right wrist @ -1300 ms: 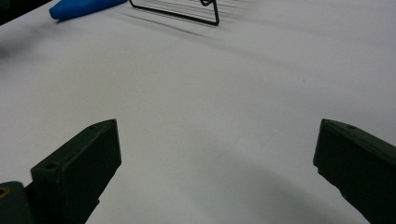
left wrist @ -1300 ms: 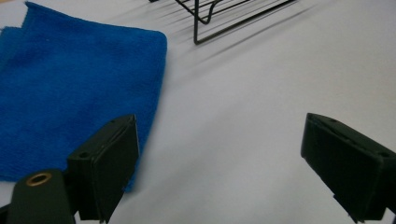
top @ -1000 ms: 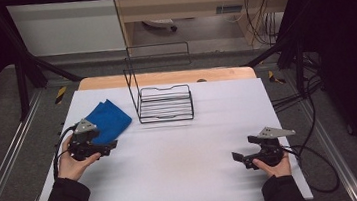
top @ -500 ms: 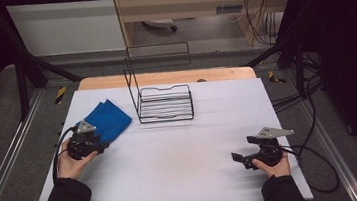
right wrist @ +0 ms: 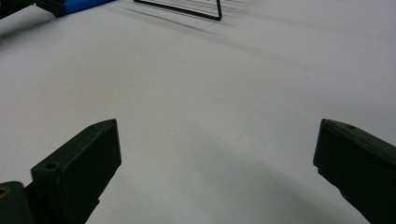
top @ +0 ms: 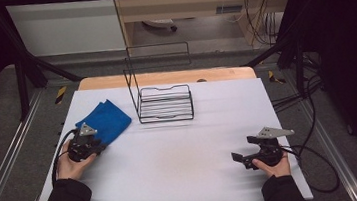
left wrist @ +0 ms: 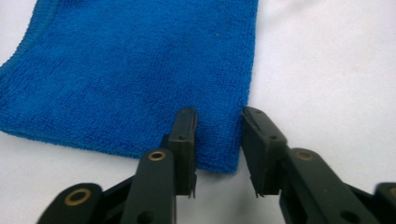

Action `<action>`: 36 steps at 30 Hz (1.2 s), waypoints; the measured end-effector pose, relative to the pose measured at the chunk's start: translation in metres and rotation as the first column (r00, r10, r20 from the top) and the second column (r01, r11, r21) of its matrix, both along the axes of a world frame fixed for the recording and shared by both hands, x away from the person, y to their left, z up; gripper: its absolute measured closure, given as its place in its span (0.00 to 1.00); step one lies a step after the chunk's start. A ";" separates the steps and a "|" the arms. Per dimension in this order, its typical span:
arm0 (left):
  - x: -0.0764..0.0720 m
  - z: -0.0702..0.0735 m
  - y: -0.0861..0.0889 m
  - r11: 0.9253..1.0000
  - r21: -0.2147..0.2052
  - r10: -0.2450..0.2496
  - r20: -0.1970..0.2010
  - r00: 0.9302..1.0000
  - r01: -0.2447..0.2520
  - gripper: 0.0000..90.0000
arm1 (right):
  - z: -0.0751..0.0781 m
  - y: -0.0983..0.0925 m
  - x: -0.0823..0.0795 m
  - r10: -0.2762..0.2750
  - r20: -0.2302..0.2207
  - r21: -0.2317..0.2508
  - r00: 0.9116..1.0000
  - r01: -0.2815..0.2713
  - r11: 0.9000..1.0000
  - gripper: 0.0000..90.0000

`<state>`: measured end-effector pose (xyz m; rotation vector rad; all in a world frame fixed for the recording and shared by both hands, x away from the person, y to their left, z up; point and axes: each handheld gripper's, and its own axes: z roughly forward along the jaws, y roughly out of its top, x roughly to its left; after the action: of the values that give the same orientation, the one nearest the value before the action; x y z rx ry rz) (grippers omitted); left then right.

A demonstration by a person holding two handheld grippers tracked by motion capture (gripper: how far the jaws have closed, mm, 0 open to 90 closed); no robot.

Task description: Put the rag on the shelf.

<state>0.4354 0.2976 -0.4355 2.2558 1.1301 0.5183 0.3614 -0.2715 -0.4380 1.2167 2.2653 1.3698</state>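
Note:
A folded blue cloth [top: 107,119] lies flat at the left of the white table [top: 182,150]. My left gripper [top: 98,142] sits low over the cloth's near corner. In the left gripper view the cloth [left wrist: 140,70] spreads ahead, and its corner lies between the jaws of the left gripper [left wrist: 218,135]. Those jaws have just been closing; a gap still shows and the cloth lies unpinched. My right gripper [top: 239,157] rests at the table's near right, and the right gripper [right wrist: 217,154] stands wide open over bare table.
A black wire rack [top: 164,104] with one tall upright side stands at the table's back centre, just right of the cloth. Its front edge [right wrist: 187,9] shows far off in the right gripper view. Cables trail from both grippers off the table sides.
My left gripper has sunk a little onto the near corner of the blue cloth. The right gripper and the rack have stayed where they were.

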 end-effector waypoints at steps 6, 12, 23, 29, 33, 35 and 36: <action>0.001 -0.001 0.000 1.000 0.006 0.011 0.000 1.000 -0.011 0.84 | 0.000 0.000 0.000 0.000 -0.002 0.001 1.000 0.000 1.000 0.02; 0.000 0.001 0.001 1.000 -0.015 0.018 -0.005 1.000 -0.018 0.94 | 0.000 0.000 0.000 0.002 0.001 0.000 1.000 -0.002 1.000 0.02; -0.010 0.012 -0.003 0.999 -0.051 -0.002 0.004 1.000 0.002 0.95 | 0.000 0.000 0.000 0.003 -0.004 0.005 1.000 -0.003 1.000 0.02; -0.021 0.014 -0.010 0.997 -0.074 -0.031 -0.003 1.000 0.030 0.95 | 0.000 0.000 0.000 0.004 -0.002 0.005 1.000 -0.004 1.000 0.02; -0.028 0.016 -0.015 0.995 -0.087 -0.046 -0.009 0.999 0.045 0.95 | 0.000 0.000 0.000 0.005 -0.002 0.003 1.000 -0.005 1.000 0.02; -0.029 0.016 -0.017 0.994 -0.094 -0.050 -0.012 0.999 0.048 0.96 | 0.000 0.000 0.000 0.006 -0.001 0.004 1.000 -0.006 1.000 0.02; -0.031 0.017 -0.018 0.994 -0.100 -0.052 -0.012 0.999 0.051 0.96 | 0.000 0.000 0.000 0.006 -0.001 0.004 1.000 -0.006 1.000 0.02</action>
<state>0.4045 0.2795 -0.4186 2.1998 1.0774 0.4166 0.3611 -0.2719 -0.4377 1.2137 2.2699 1.3759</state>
